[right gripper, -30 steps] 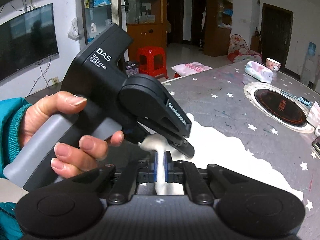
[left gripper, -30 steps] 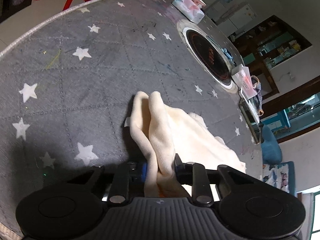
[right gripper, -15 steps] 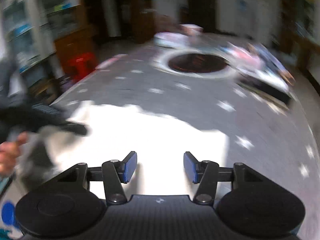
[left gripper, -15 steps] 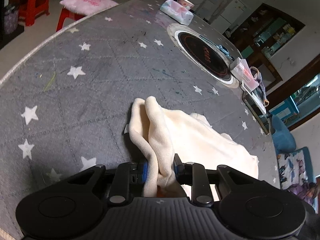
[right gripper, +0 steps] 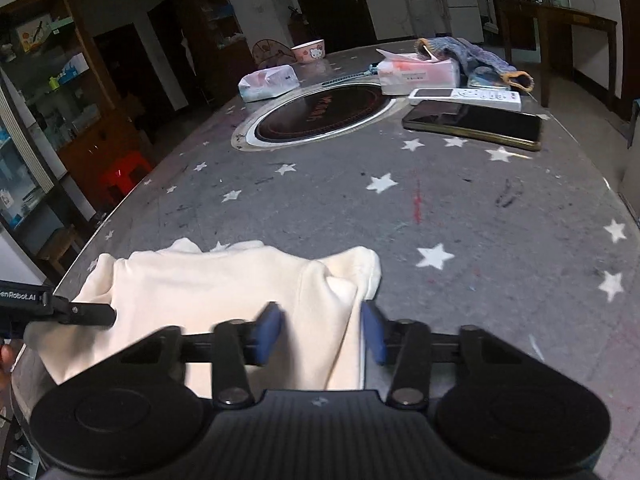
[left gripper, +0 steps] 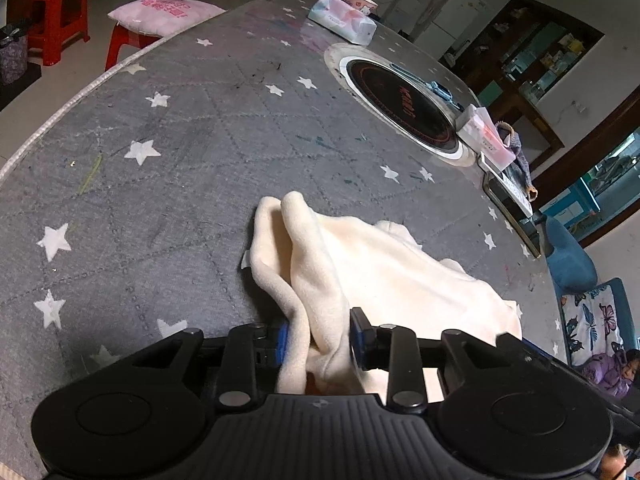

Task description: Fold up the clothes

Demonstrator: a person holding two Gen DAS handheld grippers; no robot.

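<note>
A cream garment (left gripper: 384, 276) is spread out on the grey star-print table (left gripper: 160, 184), near the edge. A bunched-up fold of it is clamped tight in the left gripper (left gripper: 318, 340), with the fabric squeezed between both blue pads. The right gripper (right gripper: 322, 330) is held wide apart over the garment's other corner, nothing pinched yet. Further back, a round cooktop (right gripper: 320, 114), a tissue pack (right gripper: 268, 82) and a phone (right gripper: 472, 124) can be seen.

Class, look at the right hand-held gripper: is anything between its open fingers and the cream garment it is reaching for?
Nothing visible: the right hand-held gripper is open and already straddles a fold of the cream garment.
</note>
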